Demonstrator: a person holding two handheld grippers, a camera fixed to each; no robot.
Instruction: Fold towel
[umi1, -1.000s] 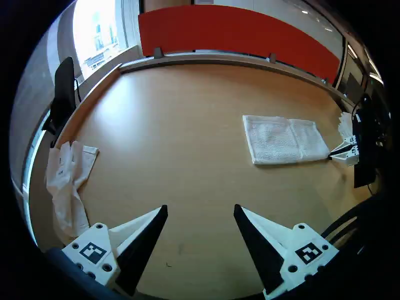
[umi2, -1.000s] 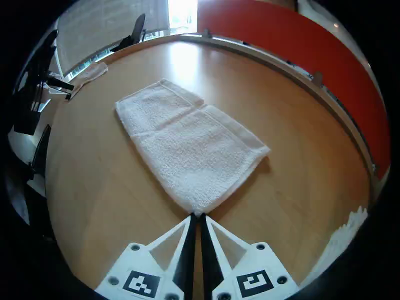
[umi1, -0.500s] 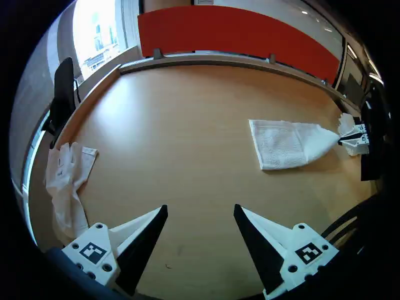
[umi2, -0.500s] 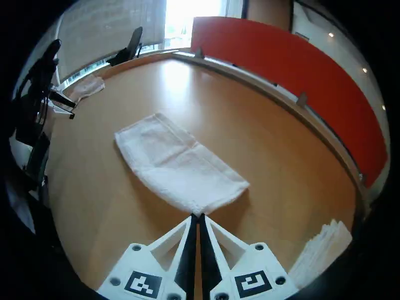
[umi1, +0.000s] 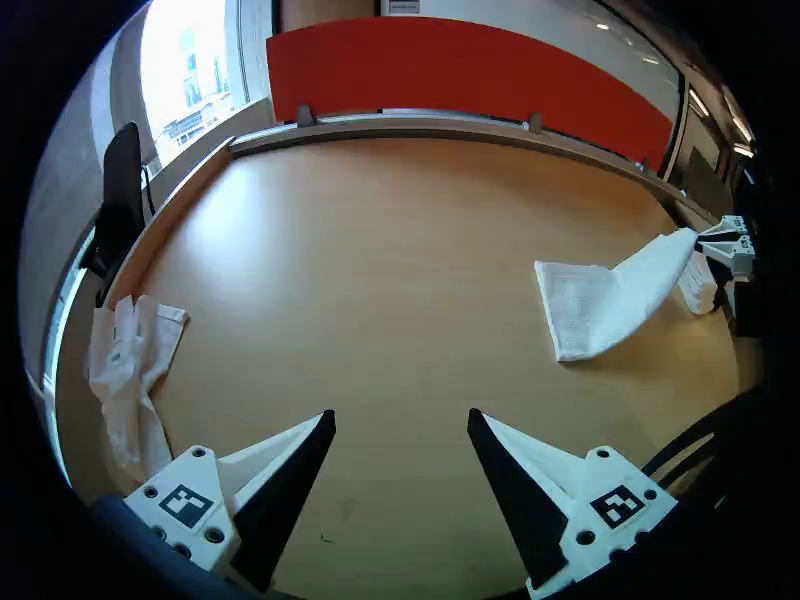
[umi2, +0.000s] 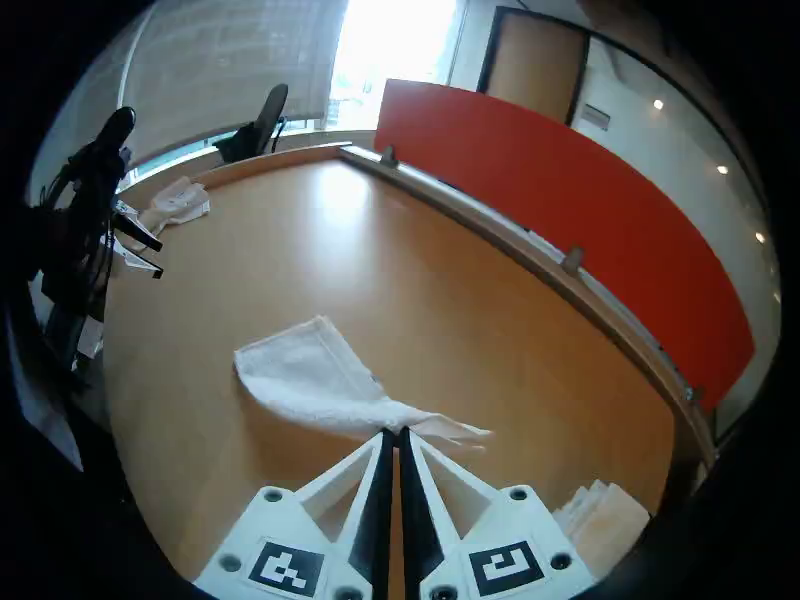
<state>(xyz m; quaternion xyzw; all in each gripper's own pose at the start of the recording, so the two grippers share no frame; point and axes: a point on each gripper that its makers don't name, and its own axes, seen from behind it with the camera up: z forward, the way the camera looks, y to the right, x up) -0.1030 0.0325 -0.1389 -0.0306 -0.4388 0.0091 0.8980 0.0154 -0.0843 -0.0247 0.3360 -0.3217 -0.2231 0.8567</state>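
Right gripper view: towel (umi2: 300, 375) corner seemingly pinched by right hand-held gripper (umi2: 397, 436)

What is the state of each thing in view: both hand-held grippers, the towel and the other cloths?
Left hand-held gripper: open, holding nothing.
Right hand-held gripper: shut on the towel's corner.
Towel: one end raised, the other end on the table.
Cloth: crumpled, at the table's edge.
Stack of cloths: folded.

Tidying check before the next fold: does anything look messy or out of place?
A white cloth lies crumpled and unfolded at the desk edge. The towel, raised by one corner in the right hand-held gripper, fits the fold.
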